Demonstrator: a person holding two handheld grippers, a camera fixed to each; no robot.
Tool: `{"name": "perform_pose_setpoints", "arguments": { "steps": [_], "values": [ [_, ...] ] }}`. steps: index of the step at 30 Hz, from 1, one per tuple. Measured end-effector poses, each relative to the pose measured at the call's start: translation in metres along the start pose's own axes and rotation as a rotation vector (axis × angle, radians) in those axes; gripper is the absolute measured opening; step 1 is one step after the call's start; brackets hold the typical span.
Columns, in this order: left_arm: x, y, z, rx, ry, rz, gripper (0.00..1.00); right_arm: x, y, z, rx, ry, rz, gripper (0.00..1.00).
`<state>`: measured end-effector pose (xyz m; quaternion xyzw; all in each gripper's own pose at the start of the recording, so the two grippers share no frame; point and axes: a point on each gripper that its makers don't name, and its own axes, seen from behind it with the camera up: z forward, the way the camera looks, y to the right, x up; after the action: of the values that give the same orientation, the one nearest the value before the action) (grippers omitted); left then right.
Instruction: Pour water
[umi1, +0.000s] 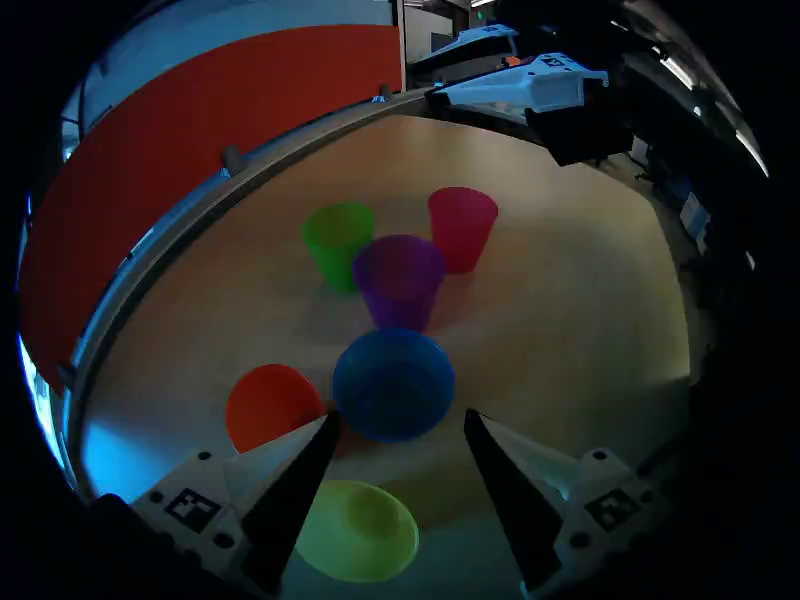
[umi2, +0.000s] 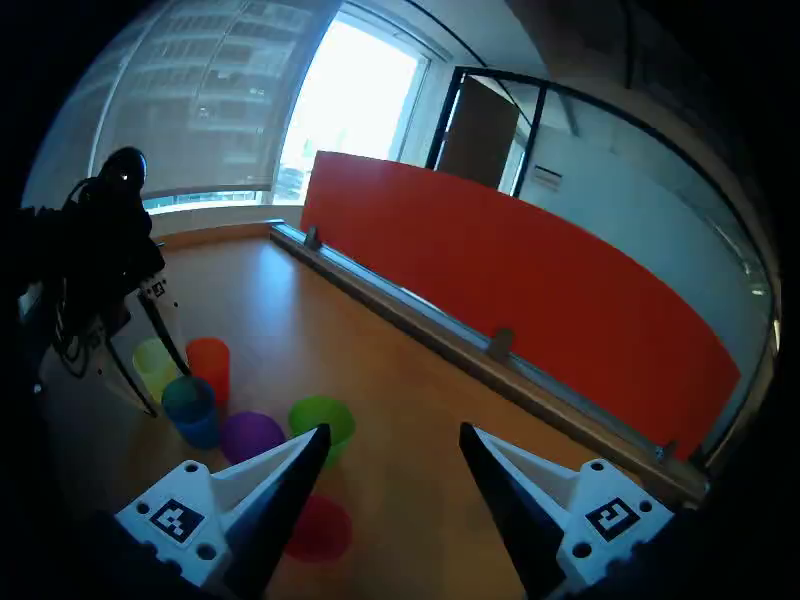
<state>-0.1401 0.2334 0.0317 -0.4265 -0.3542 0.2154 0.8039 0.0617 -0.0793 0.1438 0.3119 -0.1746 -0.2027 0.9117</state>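
A blue cup (umi1: 393, 385) stands on a wooden counter (umi1: 600, 300), crowded by an orange cup (umi1: 272, 405), a purple cup (umi1: 398, 280) and other cups (umi1: 338, 240). The left gripper (umi1: 400, 413) hangs wide open and empty, its fingers framing the blue cup. The right gripper (umi2: 393, 427) is also open and empty. Closing carelessly could knock over the neighbouring cups.

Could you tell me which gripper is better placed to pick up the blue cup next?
Left. The left gripper is open and the blue cup sits just ahead, centred on it; the right gripper hovers farther off, by the pink cup.
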Motion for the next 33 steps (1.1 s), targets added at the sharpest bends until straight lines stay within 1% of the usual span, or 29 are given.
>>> {"name": "perform_pose_setpoints", "arguments": {
  "steps": [21,33],
  "values": [
    [0.011,-0.004,0.017,0.004,-0.021,-0.004,0.92,-0.001,0.0,0.011,0.009,-0.006,-0.01,1.0],
    [0.014,-0.004,0.024,0.005,-0.016,0.013,0.92,-0.001,0.0,0.015,0.01,-0.008,-0.012,1.0]
  ]
}}
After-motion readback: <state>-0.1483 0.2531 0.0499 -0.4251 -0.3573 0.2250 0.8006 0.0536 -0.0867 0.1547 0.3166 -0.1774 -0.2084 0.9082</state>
